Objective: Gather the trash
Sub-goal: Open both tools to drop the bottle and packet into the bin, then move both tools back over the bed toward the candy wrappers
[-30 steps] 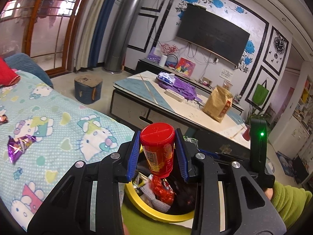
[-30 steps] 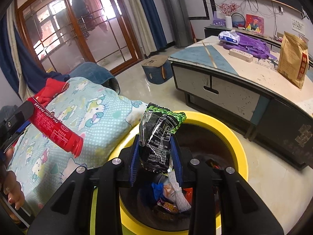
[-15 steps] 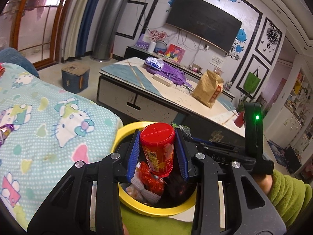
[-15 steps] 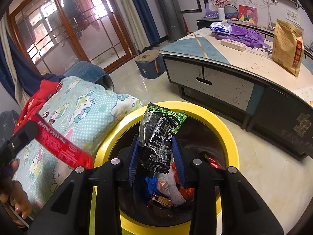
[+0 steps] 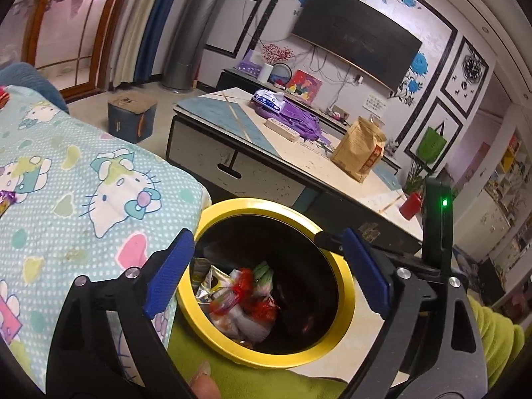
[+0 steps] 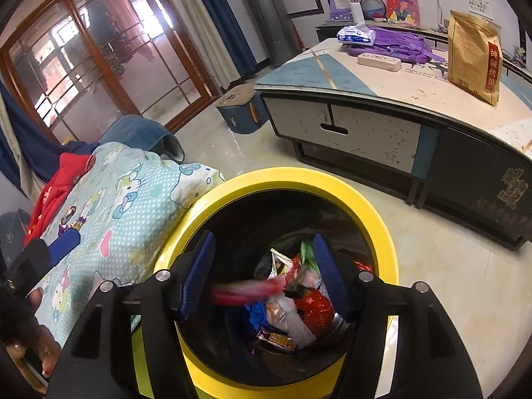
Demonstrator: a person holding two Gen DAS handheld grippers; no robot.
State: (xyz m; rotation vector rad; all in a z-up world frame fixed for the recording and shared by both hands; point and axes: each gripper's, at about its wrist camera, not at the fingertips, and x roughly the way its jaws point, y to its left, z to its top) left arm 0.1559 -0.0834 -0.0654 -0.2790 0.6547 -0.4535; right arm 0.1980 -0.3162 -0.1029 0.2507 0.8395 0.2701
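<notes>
Left wrist view. Left tongs [image 5: 266,269] spread wide, nothing between the blue pads [image 5: 168,276]. Poised directly over the bin [image 5: 345,302], yellow-rimmed, standing on the floor just beside the bed [image 5: 83,199]. Bin already part-filled with trash [image 5: 242,299]: crumpled foil and film wrappers, red, white and green, some blurred. One small purple wrapper [image 5: 6,199] visible on the bedspread at the far left edge, well apart from the bin. Paper bag [image 5: 360,151] upright on the tabletop [image 5: 299,156] beyond; whether trash, cannot tell.

Right wrist view. Right tongs [image 6: 264,276] likewise released, jaws apart, over the same bin [image 6: 382,219]. Red streak [image 6: 246,292] blurred between the pads, apparently falling toward the heap; identity not readable. Wrappers [image 6: 299,306] heaped at the bin bottom. Small sweets or wrappers [image 6: 71,221] lying on the bed near the red garment [image 6: 60,186]. Left tongs' pad seen at the left edge above the bedspread.

Handling assessment. Remaining bed litter judged very light, thin, crinkly and slippery film; no fragility concern. Soft bedspread likely to give under pressure, so risk of pinching fabric along with the wrapper. Advised hold: across a raised twist or crumpled ridge, pads closing low but short of the cloth. Flat-lying pieces likely to slide; approach from an edge. Light items may cling to the pads on release; full opening over the bin mouth recommended.
</notes>
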